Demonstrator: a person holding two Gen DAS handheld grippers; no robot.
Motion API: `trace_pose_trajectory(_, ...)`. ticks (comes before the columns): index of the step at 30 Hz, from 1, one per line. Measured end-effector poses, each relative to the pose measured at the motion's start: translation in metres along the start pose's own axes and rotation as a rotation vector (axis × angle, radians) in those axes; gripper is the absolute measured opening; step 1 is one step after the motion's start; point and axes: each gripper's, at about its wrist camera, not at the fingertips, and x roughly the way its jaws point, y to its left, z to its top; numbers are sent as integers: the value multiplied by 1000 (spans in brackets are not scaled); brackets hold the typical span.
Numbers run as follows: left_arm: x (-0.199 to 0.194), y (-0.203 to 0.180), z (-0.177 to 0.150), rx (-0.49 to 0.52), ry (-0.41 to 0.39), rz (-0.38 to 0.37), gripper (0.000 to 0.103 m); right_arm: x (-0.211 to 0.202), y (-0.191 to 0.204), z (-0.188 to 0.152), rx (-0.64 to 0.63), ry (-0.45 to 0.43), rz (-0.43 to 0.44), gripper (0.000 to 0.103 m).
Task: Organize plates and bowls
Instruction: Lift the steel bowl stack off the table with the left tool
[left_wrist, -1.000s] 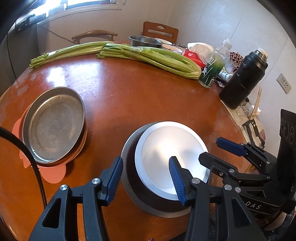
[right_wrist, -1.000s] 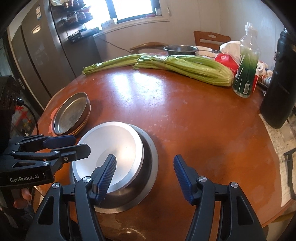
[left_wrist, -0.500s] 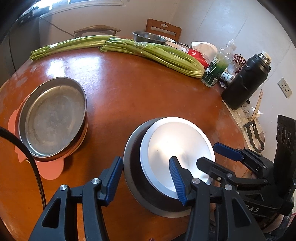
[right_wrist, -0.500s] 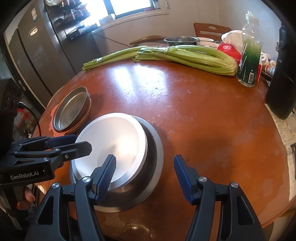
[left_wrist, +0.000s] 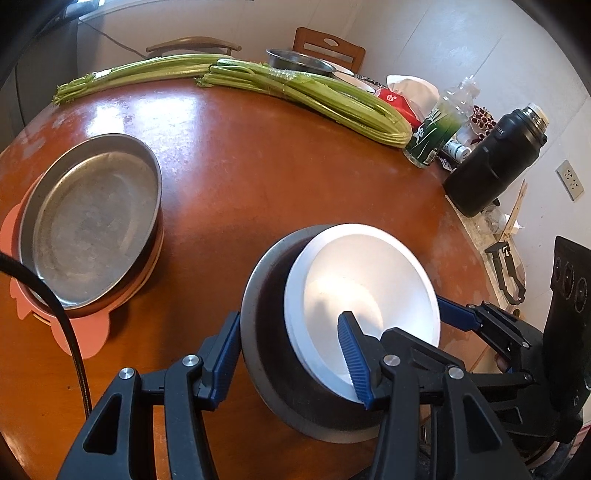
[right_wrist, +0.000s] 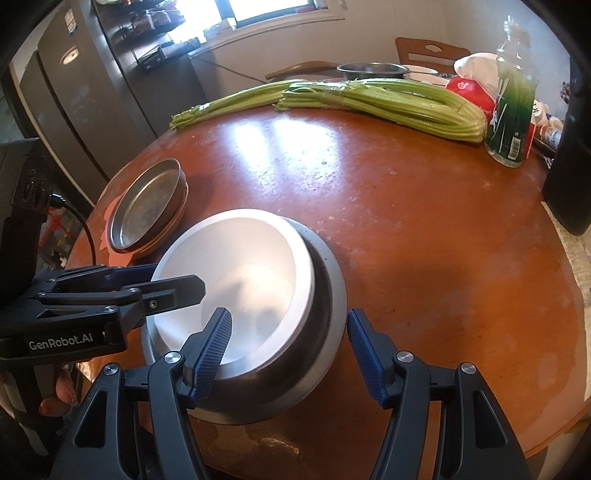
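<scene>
Your left claw (left_wrist: 288, 358) is spread wide, straddling the near rim of the steel bowl (left_wrist: 266, 354), with the white bowl (left_wrist: 362, 295) nested inside. Your right claw (right_wrist: 288, 343) is also apart, straddling the same stack's right rim. The pan (left_wrist: 88, 229) sits far left on the tabletop (left_wrist: 277, 184).

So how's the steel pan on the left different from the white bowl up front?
The steel pan is dull grey metal, while the white bowl is bright white. The pan sits level on an orange mat; the bowl tilts inside a larger metal bowl. No gripper is near the pan; both straddle the bowl's stack. Both are round and empty.
</scene>
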Motion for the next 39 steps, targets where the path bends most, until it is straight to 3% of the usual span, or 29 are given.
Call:
trace_pose_trajectory(27,11,-1,2,5,30,-15,52,10,-4,-3,50,40,51,68)
trace_pose_trajectory(39,-4,-11,7,28,-15,-3,52,-2,-3,1,48,4,55,68)
